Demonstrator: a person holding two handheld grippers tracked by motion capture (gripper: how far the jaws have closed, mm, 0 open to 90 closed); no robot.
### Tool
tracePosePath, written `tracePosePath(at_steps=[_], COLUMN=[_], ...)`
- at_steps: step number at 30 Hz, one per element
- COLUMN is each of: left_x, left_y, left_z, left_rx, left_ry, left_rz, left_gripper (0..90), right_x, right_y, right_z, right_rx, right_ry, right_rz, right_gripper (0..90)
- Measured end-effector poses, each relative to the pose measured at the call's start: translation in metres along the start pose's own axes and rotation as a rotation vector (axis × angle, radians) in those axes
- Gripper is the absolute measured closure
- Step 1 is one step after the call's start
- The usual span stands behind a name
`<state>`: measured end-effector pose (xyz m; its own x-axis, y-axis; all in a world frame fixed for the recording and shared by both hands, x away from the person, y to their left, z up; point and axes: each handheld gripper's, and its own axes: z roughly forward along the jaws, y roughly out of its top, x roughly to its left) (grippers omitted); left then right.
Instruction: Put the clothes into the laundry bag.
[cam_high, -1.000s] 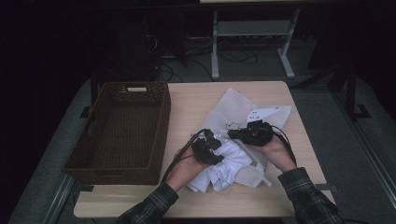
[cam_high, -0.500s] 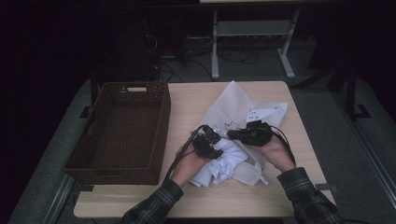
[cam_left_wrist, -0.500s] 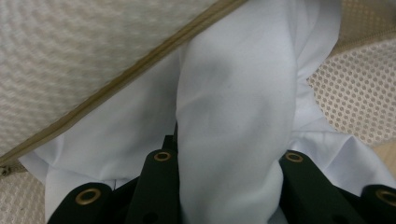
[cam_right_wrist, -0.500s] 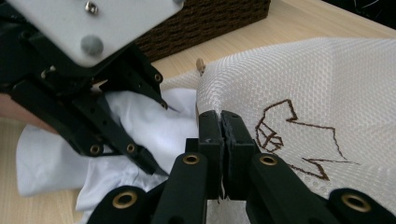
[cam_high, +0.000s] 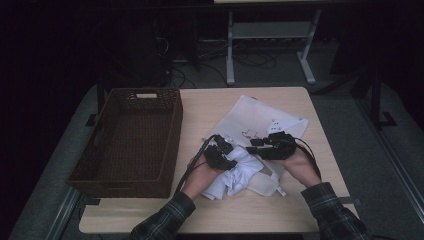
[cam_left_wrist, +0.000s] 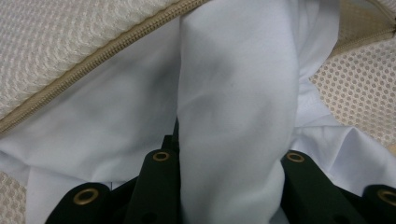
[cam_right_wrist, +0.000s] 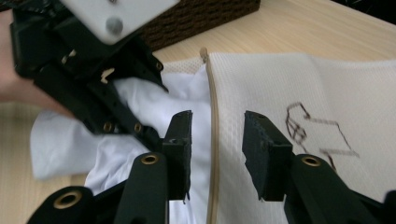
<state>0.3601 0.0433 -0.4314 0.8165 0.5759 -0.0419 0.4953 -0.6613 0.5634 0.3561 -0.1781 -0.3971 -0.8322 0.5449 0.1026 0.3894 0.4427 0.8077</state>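
At the middle of the desk (cam_high: 295, 107), the right gripper (cam_right_wrist: 215, 133) has just opened its jaws off the zipper edge of the cream mesh laundry bag (cam_right_wrist: 299, 88), while the left gripper (cam_left_wrist: 229, 186) at its 9 o'clock grips the crumpled white cloth (cam_left_wrist: 233, 107), probably for pushing it in.

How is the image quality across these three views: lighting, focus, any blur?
High view: dim, surroundings nearly black, the table the one lit area, detail soft. Left gripper view: bright and even, the white cloth sharp between the jaws. Right gripper view: well lit, the mesh bag clear, the left gripper close up and blurred.
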Motion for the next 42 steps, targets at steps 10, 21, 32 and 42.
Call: tracePosePath(at_steps=[10, 21, 32, 42], left_x=[0.003, 0.01, 0.022, 0.019], left_y=[0.001, 0.006, 0.012, 0.004], left_z=[-0.003, -0.009, 0.002, -0.025], left_rx=[-0.016, -0.024, -0.023, -0.11], left_ry=[-0.002, 0.027, 0.037, 0.0], left_rz=[-0.017, -0.059, -0.108, -0.075], left_gripper=[71.4, 72.0, 69.3, 36.8], right_x=[0.001, 0.01, 0.013, 0.012], right_y=[-0.046, -0.044, -0.04, -0.041], right_z=[-0.019, -0.015, -0.011, -0.011], right_rx=[0.099, 0.116, 0.11, 0.111], right_ry=[-0.054, -0.05, -0.012, -0.011], right_rz=[0.008, -0.035, -0.041, -0.042], right_gripper=[55.7, 86.0, 85.9, 84.9])
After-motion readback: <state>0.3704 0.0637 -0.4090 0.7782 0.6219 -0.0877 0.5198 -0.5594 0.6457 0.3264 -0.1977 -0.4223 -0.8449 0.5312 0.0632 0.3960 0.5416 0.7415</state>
